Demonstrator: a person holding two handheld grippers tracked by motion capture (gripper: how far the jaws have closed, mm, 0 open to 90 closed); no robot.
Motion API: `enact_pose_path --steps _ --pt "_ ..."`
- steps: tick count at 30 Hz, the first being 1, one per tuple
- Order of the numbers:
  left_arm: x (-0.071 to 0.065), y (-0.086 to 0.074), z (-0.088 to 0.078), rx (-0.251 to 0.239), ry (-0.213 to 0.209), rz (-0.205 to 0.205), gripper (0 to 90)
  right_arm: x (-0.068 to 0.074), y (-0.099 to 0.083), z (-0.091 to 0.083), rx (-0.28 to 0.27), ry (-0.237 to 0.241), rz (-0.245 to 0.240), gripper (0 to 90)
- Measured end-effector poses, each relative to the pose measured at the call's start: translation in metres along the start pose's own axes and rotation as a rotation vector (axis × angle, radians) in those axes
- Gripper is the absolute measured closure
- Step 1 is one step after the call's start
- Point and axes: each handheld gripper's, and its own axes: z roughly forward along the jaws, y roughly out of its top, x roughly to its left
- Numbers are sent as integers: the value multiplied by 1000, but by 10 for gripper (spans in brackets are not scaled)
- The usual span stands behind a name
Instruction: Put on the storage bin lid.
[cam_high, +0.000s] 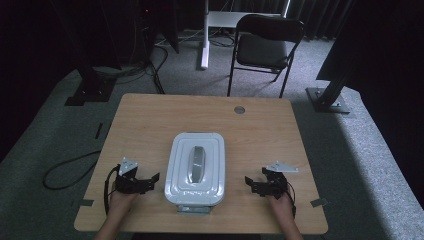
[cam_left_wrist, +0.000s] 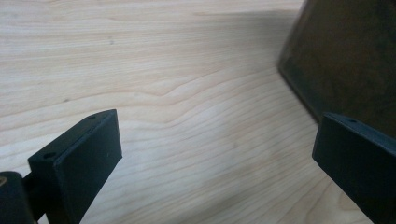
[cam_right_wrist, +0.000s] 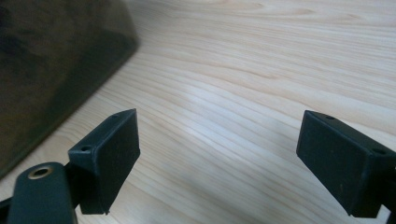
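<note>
Left gripper: jaws wide apart, holding nothing, just left of box.
Right gripper: same, box's right.

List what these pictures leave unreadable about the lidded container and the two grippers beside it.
- Contents of the container: hidden in the high view by its white lid.
- Container's side wall: a dark blur in the left gripper view, cut off by the frame edge; likewise in the right gripper view.
- Clasp at the container's near edge: too small in the high view to tell latched or not.
- Left gripper and right gripper: jaws wide apart, holding nothing.
</note>
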Motion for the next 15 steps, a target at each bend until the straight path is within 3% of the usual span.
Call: enact_pose_path --steps 15 --pt "21 -15 -22 -26 75 -39 21 -28 -22 -28 -18 -127 59 125"
